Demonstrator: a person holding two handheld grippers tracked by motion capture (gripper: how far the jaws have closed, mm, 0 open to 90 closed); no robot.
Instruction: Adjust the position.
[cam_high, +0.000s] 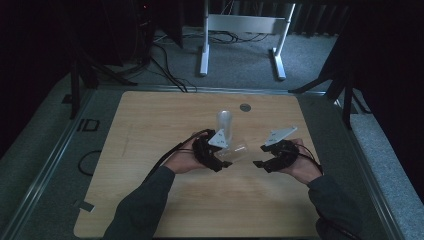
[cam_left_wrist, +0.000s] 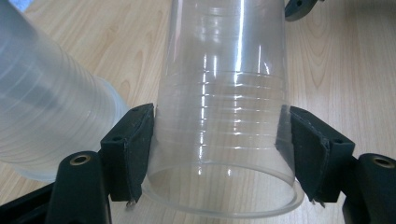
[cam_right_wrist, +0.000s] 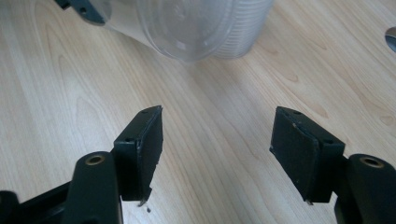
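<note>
I hold one clear ribbed plastic cup (cam_left_wrist: 224, 126) in the left gripper (cam_high: 220, 159); its jaws clamp the cup wall from both sides just behind the open rim, with the cup lying tilted, base pointing toward the right gripper (cam_high: 265, 162). The cup sits just above the light wooden surface (cam_high: 165, 125), near its middle. Just beside it stands the upright stack of clear plastic cups (cam_high: 224, 125), which I judge to be the source the single cup belongs with.

The right gripper hangs near the cup's base with nothing between its jaws, which stand at a moderate gap, pads clear of any thing and well short of the cup.

Procedure for the step in hand, which I read as taking the cup's far end with the right gripper:

1. Keep the left clamp steady; the thin wall flexes, so I add no pressure.
2. Bring the right jaws level with the cup's base, one pad on each side of the wall.
3. Open the gap enough to pass the base before I advance; the present gap looks tight.
4. Close gently until both pads touch; avoid denting.
5. Avoid nudging the stack, which could topple.
</note>
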